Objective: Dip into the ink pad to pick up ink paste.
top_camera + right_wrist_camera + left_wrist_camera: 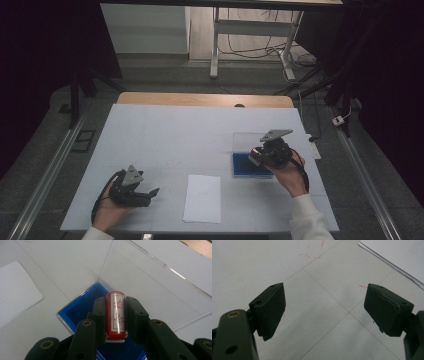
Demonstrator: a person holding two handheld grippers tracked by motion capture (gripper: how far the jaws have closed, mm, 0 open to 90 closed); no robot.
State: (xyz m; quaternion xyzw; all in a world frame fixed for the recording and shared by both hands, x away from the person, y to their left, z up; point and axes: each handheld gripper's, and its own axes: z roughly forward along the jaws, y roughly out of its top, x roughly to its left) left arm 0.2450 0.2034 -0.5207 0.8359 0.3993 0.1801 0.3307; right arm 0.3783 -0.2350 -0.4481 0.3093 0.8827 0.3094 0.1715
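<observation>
My right gripper (115, 315) is shut on a red stamp (115, 313) with red characters on its white face, held over a blue ink pad box (76, 308) whose clear lid stands open behind it. In the high view the right gripper (261, 152) hovers at the blue ink pad box (245, 166), right of centre. My left gripper (150, 192) rests near the table's front left, jaws wide apart with nothing between them. In the left gripper view the left gripper (324, 311) looks down on bare table. A white sheet of paper (202, 198) lies between the two hands.
The table (165, 135) is covered in white with faint grid lines and small red marks (308, 255). The paper's corner (397, 255) lies ahead of the left gripper. A desk frame and cables stand on the floor behind the table.
</observation>
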